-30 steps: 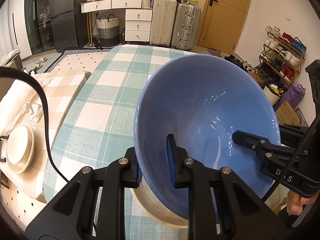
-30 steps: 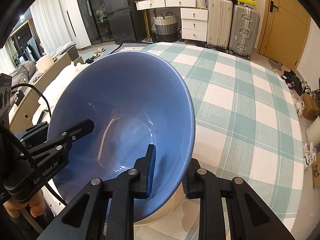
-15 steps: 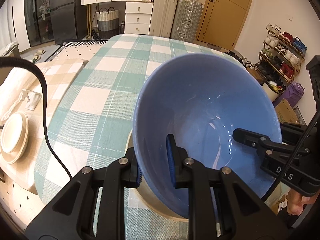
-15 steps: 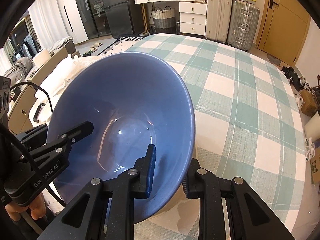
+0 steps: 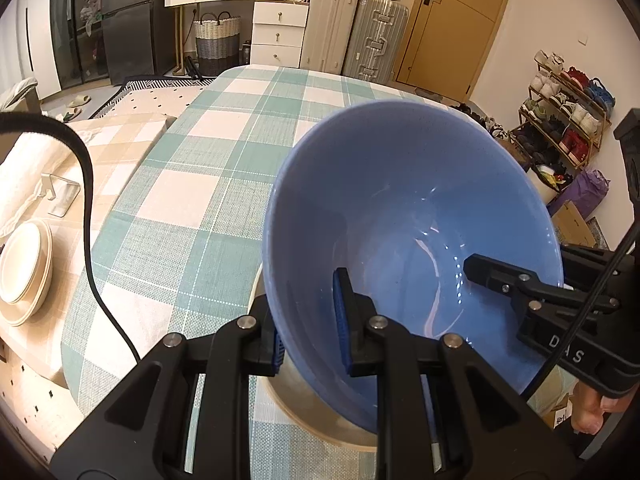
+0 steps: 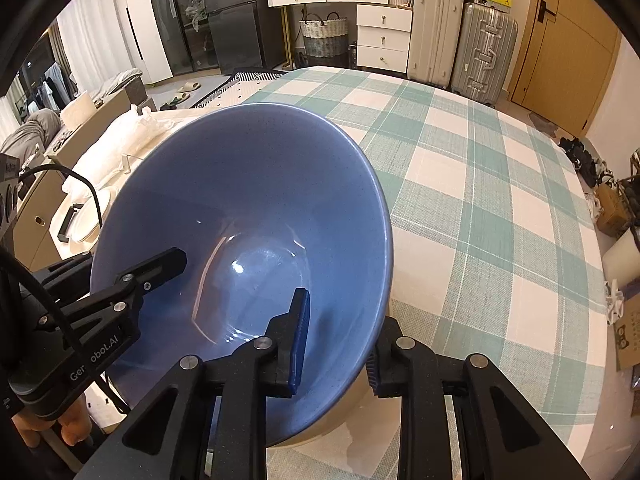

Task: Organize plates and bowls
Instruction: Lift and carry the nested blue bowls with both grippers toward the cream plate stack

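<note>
**Blue bowl held by two grippers over the checked tabletop**

Bowl first: the big blue bowl (image 5: 416, 216) is tilted, and it sits low over a pale dish (image 5: 320, 424) that peeks out from under it. You cannot tell if the two are touching. Both are at the near edge of the tabletop (image 5: 224, 184), which has a green and white checked cloth.

The left gripper (image 5: 308, 332) is clamped on the bowl's rim, one blue pad inside the bowl and one outside. The right gripper (image 6: 336, 344) has the other side of the rim between its pads. Its inside pad is on the bowl wall, but a small gap shows at the outside pad, so you cannot tell how tight its hold is.

A stack of cream plates (image 5: 24, 268) sits well apart, off to the left on a lower surface with a tan checked cloth. A black cable (image 5: 90, 240) curves across in front of them.
</note>
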`<state>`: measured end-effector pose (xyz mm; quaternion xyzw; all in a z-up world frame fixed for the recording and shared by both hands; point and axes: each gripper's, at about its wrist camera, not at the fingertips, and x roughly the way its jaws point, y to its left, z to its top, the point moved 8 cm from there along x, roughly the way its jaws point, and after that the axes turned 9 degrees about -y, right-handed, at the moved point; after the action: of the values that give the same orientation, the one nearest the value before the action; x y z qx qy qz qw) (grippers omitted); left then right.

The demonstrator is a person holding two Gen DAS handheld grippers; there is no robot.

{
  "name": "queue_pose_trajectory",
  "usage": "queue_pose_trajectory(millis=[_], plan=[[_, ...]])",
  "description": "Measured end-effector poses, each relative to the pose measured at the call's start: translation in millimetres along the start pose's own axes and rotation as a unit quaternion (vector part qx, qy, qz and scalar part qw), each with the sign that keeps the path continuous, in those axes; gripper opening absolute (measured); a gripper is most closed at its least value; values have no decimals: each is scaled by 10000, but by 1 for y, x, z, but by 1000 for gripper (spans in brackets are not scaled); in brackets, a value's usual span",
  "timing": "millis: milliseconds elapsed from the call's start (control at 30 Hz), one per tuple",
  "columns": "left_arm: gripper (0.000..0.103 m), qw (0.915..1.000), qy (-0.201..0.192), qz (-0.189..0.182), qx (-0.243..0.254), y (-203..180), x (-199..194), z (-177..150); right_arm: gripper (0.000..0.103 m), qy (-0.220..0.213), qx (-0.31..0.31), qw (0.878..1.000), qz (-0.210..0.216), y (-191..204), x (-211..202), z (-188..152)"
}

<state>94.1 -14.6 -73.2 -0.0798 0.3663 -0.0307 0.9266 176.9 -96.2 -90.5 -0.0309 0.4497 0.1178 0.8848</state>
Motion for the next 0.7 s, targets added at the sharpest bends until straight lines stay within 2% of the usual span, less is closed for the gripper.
queue_pose_trajectory(millis=[167,333,700], plan=[[17,10000,-38,-39,36,1,5,1,26,13,9,10000,44,0,2,-1],[17,9998,75,-34,168,-1,14,6,26,128,0,9999,-23,-3,9,2],[17,9996,210,-51,203,2,23,5,27,277,12,9995,118,-4,11,5]])
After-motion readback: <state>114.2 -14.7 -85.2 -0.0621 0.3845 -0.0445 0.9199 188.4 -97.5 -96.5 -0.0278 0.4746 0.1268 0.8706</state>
